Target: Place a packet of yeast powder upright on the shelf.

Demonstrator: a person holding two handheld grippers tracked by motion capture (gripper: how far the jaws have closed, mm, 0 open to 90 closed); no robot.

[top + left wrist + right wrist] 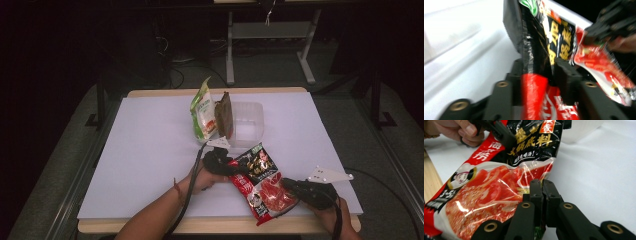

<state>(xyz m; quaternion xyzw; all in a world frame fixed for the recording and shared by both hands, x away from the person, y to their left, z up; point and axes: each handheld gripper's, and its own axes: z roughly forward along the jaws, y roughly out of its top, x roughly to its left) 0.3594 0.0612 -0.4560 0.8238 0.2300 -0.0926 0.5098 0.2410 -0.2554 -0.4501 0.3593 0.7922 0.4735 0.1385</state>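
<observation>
1 clear plastic tub [248, 125] at table [150, 150] centre-back, looks empty. 2 packets stand just left of it: green-white pouch [203, 111], brown one [224, 115] against the tub wall. 1 red-black hotpot sachet [260, 182] at the near edge, held between both grippers. Left gripper [549, 72] jaws pinch its black end, right gripper [542, 188] jaws clamped together on its red edge

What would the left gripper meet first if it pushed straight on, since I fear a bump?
Probably the right gripper. The left gripper, shut on the red hotpot-base packet, points along it toward that gripper, though depth is unclear.
</observation>
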